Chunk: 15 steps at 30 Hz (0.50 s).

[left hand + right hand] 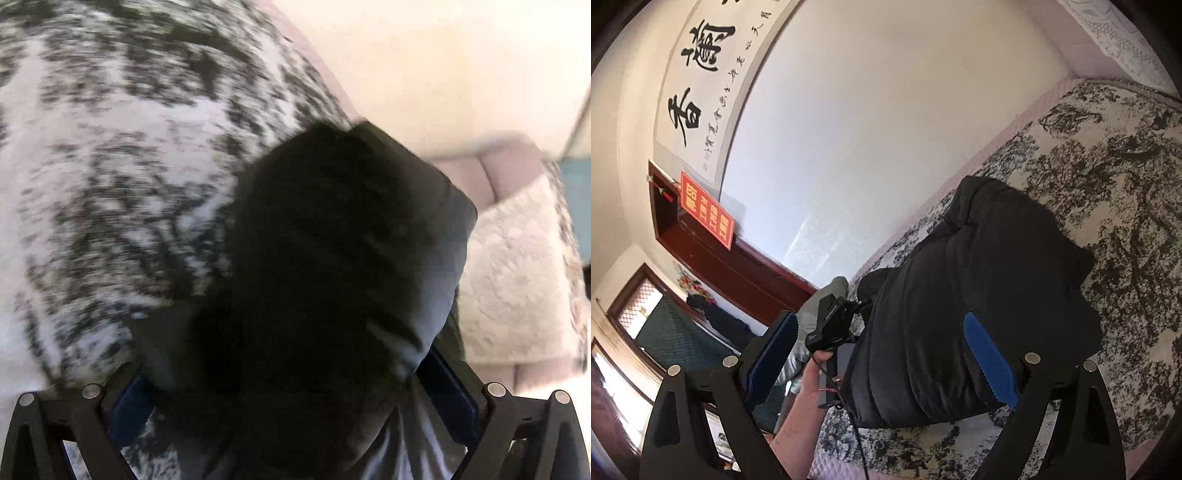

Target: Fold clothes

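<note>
Left gripper (295, 398) clamps black jacket (332, 240); right gripper (886, 358) hovers spread.

Left wrist view: close above the black padded jacket (332, 258) on the black-and-white patterned cover (110, 166), blurred. Right wrist view: farther back, tilted, facing the white wall (868, 129); both share jacket and cover.

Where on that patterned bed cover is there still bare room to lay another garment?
Bare cover lies right of the black jacket, toward the lace pillow. A strip runs below it. The wall-side edge is crowded by the left gripper.
</note>
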### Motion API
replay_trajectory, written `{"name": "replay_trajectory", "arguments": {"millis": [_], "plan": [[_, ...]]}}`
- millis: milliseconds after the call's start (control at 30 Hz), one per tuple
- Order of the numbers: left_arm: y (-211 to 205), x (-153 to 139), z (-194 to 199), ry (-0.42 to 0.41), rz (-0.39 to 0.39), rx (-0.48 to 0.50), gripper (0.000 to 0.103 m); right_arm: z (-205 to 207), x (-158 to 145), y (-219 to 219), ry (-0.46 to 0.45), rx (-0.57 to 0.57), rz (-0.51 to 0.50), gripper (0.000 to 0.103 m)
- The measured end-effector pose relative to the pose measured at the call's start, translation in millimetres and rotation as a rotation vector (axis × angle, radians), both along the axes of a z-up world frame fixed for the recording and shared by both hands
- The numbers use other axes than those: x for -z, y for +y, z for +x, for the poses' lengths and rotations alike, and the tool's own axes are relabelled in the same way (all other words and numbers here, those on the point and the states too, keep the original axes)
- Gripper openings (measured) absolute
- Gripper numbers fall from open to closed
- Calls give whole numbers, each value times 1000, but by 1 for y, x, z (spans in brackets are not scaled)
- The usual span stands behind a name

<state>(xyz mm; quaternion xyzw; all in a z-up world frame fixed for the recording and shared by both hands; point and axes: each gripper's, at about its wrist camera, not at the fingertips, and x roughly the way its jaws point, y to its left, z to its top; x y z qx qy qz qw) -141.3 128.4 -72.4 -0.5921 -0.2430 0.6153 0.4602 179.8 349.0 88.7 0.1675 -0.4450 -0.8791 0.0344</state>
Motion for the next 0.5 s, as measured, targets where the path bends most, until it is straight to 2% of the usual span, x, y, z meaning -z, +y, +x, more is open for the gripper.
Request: {"name": "replay_trajectory", "arguments": {"millis": [33, 67, 100, 133, 200, 233, 300, 467, 500], "plan": [[0, 0, 1, 3, 0, 3, 99, 0, 1, 2, 4, 10, -9, 94], [-2, -1, 2, -1, 6, -2, 90, 1, 4, 5, 3, 28, -29, 94], [-6, 1, 3, -32, 42, -13, 74, 1, 7, 7, 3, 46, -50, 94], [-9, 5, 4, -64, 71, -30, 70, 1, 10, 9, 2, 65, -71, 94], [-14, 7, 10, -88, 102, -55, 58, 3, 22, 12, -41, 112, -115, 97], [-17, 7, 14, -88, 110, -65, 54, 5, 28, 11, -73, 134, -125, 103], [-21, 7, 20, -98, 136, -85, 44, 12, 44, 8, -144, 157, -157, 103], [-20, 5, 24, -131, 206, -127, 36, 26, 85, 10, -201, 212, -267, 103], [-17, 5, 24, -147, 219, -131, 36, 26, 98, 14, -208, 241, -323, 103]]}}
